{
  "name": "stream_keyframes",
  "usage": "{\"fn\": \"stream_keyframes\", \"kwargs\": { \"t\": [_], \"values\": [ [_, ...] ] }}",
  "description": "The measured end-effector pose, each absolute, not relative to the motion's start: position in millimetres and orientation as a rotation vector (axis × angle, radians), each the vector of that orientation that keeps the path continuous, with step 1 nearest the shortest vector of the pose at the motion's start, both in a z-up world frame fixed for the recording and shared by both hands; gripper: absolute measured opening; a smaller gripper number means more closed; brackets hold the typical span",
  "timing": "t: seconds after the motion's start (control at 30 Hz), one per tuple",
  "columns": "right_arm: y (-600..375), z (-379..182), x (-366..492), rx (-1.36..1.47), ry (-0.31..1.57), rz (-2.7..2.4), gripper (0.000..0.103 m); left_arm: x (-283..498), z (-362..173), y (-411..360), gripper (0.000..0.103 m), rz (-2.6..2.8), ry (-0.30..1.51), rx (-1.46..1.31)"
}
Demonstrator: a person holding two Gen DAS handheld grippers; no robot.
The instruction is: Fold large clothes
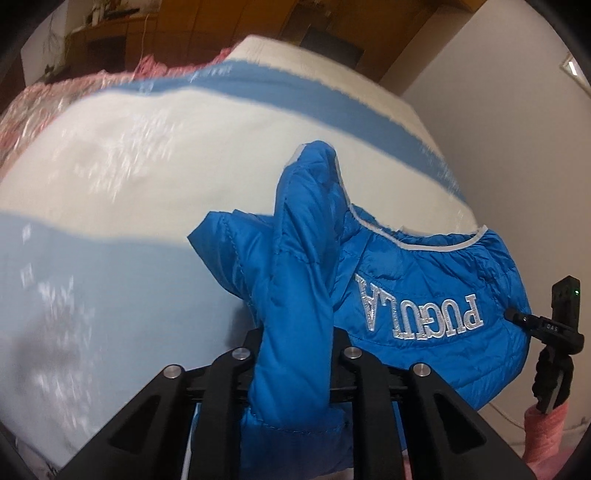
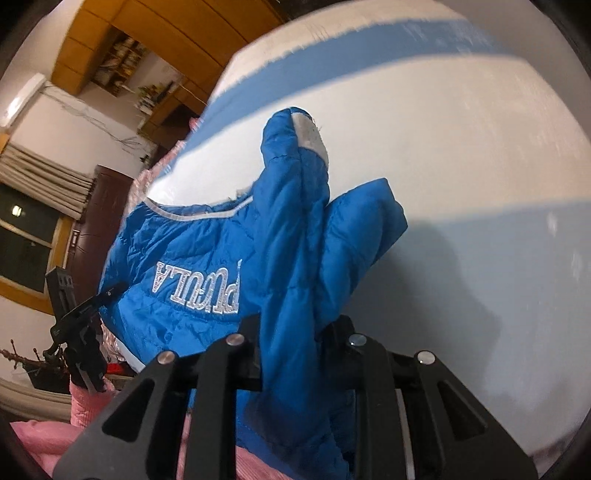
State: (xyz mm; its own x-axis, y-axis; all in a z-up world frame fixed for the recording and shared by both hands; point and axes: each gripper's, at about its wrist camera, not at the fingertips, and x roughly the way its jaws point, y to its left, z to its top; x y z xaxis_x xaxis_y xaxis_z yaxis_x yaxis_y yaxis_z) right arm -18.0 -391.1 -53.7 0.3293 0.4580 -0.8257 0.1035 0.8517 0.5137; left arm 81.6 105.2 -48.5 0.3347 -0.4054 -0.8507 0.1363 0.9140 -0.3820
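- The blue jacket (image 1: 424,295) hangs lifted over the bed (image 1: 129,166), its lettered panel stretched between both hands.
- The left gripper (image 1: 295,354) clamps one bunched edge of it.
- The right gripper (image 2: 291,343) clamps the opposite edge; neither is nearer.

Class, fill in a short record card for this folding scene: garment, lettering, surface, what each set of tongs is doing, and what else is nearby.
garment: blue puffer jacket, bunched, partly lifted
lettering: silver embroidered word, seen upside down
surface: bed cover, white with blue bands
left tongs: shut on a fold of the jacket
right tongs: shut on another fold of the jacket
nearby: pink garment at the bed's edge; wooden cabinets behind
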Motion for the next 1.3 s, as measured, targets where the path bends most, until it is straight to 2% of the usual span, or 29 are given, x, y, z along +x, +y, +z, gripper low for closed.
{"fn": "stream_keyframes", "kwargs": {
  "t": [0.13, 0.4, 0.87, 0.97, 1.03, 1.07, 1.17, 1.27, 1.3],
  "values": [
    [-391, -90, -28, 0.548, 1.292, 0.173, 0.020, 71, -86, 112, 0.022, -0.306, 1.237, -0.239],
    [-385, -136, -19, 0.525, 1.331, 0.090, 0.027, 66, -127, 111, 0.043, -0.276, 1.240, -0.182],
    [-360, -155, -44, 0.477, 1.256, -0.052, 0.034, 60, -139, 89, 0.051, -0.260, 1.190, -0.058],
    [-353, -150, -45, 0.470, 1.248, -0.074, 0.038, 60, -135, 91, 0.051, -0.268, 1.204, -0.064],
    [-349, -141, -52, 0.465, 1.246, -0.111, 0.047, 64, -131, 95, 0.051, -0.284, 1.230, -0.095],
    [-346, -133, -57, 0.438, 1.243, -0.134, 0.048, 66, -127, 101, 0.050, -0.299, 1.249, -0.117],
    [-336, -108, -76, 0.346, 1.221, -0.190, 0.049, 64, -112, 118, 0.051, -0.317, 1.241, -0.140],
    [-327, -86, -92, 0.306, 1.244, -0.240, 0.049, 60, -99, 139, 0.059, -0.325, 1.232, -0.165],
    [-324, -80, -96, 0.289, 1.248, -0.254, 0.046, 59, -96, 145, 0.059, -0.320, 1.246, -0.177]
  ]
}}
